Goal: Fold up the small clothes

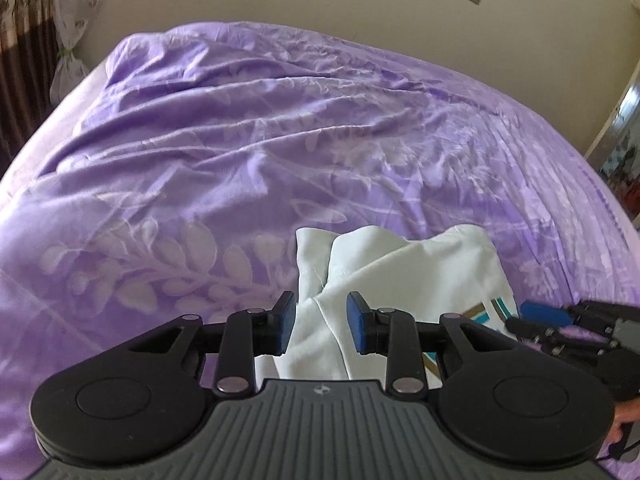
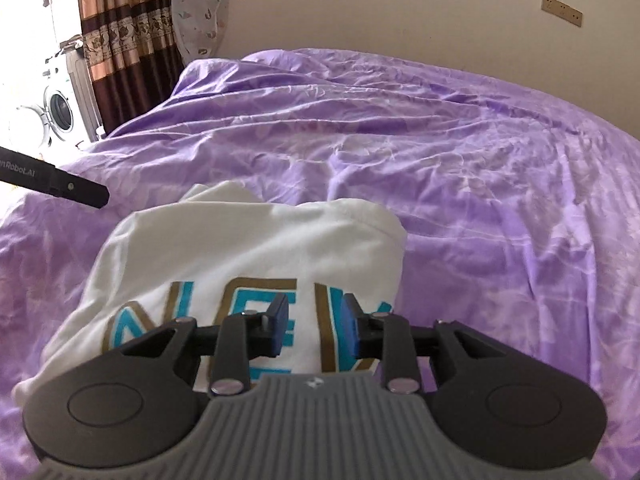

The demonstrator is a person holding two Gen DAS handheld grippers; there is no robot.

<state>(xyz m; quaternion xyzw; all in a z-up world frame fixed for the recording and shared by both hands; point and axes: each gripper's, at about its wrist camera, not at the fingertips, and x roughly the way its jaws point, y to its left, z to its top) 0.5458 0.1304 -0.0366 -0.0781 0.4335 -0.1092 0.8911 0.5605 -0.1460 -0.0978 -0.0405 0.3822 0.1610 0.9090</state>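
Nearest the left wrist camera, the left hand-held gripper (image 1: 321,322) is hovering over the near left part of a white cotton T-shirt with teal and gold printed letters (image 1: 404,276), its blue pads (image 1: 359,322) standing moderately apart with loose cloth showing between them; they are not pinching it. The T-shirt is lying partly folded and rumpled on the near edge of the bed, on a wrinkled lilac bedsheet with a pale leaf pattern (image 1: 256,140). To the right of the T-shirt's printed corner, the right hand-held gripper (image 1: 560,322) is coming in low from the side, and a bit of the person's hand is showing behind it at the frame edge.

In the right wrist view, the right hand-held gripper (image 2: 315,326) is hanging just above the printed letters of the T-shirt (image 2: 248,248), its jaws parted by a similar moderate gap and holding nothing. The T-shirt's folded top edge is bunching up beyond the letters. Left of the T-shirt, a black bar of the left hand-held gripper (image 2: 56,182) is reaching in over the bedsheet (image 2: 480,168).

Beyond the T-shirt the bedsheet is spreading in long creases to a cream wall (image 2: 400,12). Far left of the T-shirt, brown and gold striped curtains (image 2: 116,36) are hanging, with a white washing machine (image 2: 52,118) standing past them.
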